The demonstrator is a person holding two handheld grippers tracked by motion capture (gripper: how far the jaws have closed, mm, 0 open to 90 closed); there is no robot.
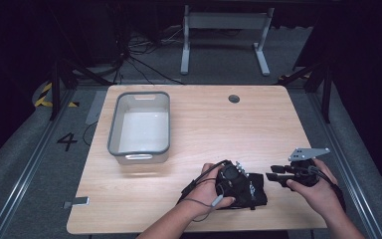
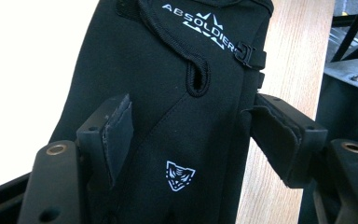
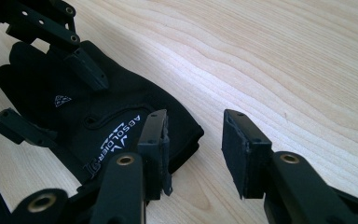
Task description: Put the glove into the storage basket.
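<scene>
A black glove with white "ABSOLDIERS" lettering lies flat near the table's front edge. My left gripper hovers over it, open, its jaws straddling the glove across its width. My right gripper is just right of the glove, also open, with bare wood between its pads. In the right gripper view the glove's cuff lies beside my left pad, and the other gripper's fingers stand over the glove's back.
A grey-rimmed white bin stands at the table's left, nothing in it. A cable hole sits near the far edge. A white desk frame stands on the floor beyond the wooden table.
</scene>
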